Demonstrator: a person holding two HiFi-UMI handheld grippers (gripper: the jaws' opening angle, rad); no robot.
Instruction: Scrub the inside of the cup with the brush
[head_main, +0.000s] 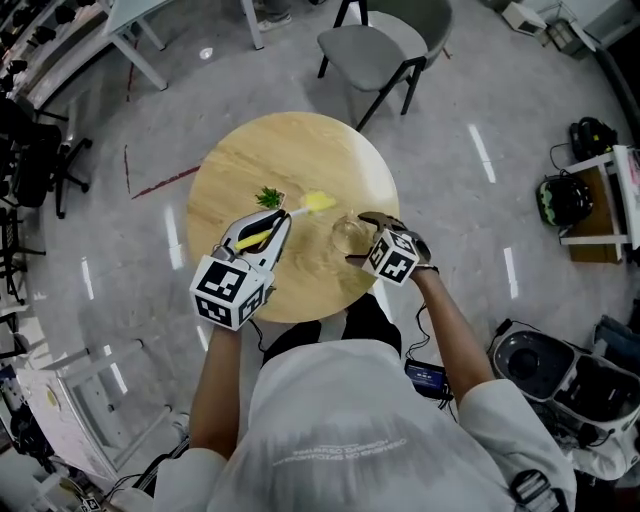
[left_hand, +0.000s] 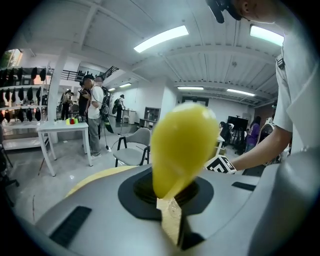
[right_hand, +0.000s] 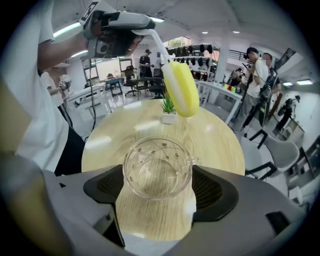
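Note:
A clear glass cup (right_hand: 157, 169) with a leaf pattern and a small handle sits between the jaws of my right gripper (right_hand: 157, 187), which is shut on it, mouth facing the camera. In the head view the cup (head_main: 347, 235) is held over the round wooden table (head_main: 300, 150), just left of the right gripper (head_main: 366, 243). My left gripper (head_main: 270, 232) is shut on a brush with a white handle. The brush's yellow sponge head (head_main: 318, 201) hangs above and beyond the cup (right_hand: 181, 89). In the left gripper view the yellow head (left_hand: 181, 145) rises out of the shut left gripper (left_hand: 171, 200).
A small potted green plant (head_main: 268, 197) stands on the table behind the brush (right_hand: 168, 109). A grey chair (head_main: 385, 45) stands beyond the table. White tables and several people are farther off (left_hand: 92, 112). Bags and gear lie on the floor at the right (head_main: 565, 200).

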